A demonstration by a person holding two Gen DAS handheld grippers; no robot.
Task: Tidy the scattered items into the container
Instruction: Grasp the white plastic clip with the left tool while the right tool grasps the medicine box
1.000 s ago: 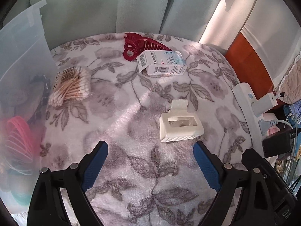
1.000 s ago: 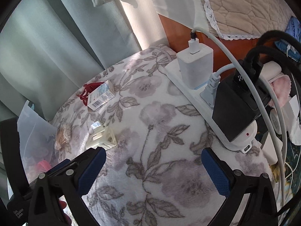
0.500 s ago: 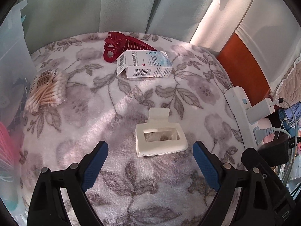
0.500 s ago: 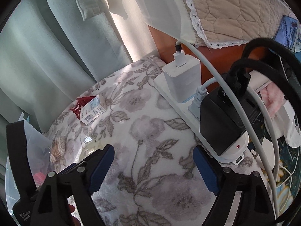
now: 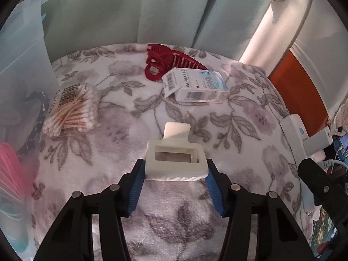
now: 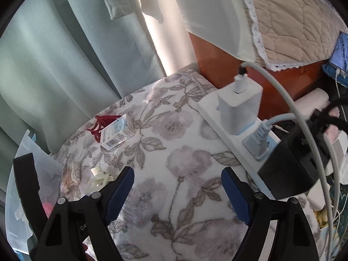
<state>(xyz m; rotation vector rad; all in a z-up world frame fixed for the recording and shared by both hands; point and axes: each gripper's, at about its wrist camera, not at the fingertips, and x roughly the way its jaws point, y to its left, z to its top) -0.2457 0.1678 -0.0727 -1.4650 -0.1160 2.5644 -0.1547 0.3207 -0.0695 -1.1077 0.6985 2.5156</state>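
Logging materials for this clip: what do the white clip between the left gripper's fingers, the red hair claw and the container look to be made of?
White clip: probably matte hard plastic, moulded edges; the left gripper is closing on it. Red hair claw: glossy plastic, highlights on its teeth. Container: translucent frosted plastic; contents show through blurred.

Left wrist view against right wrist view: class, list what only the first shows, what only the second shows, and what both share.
Only the left wrist view shows the left hand-held gripper closing its jaws around the white holder.

Only the right wrist view shows the right hand-held gripper, open over bare blanket, the quilt and the black adapter.

Both show the red clip, box, cotton swabs, container and power strip.
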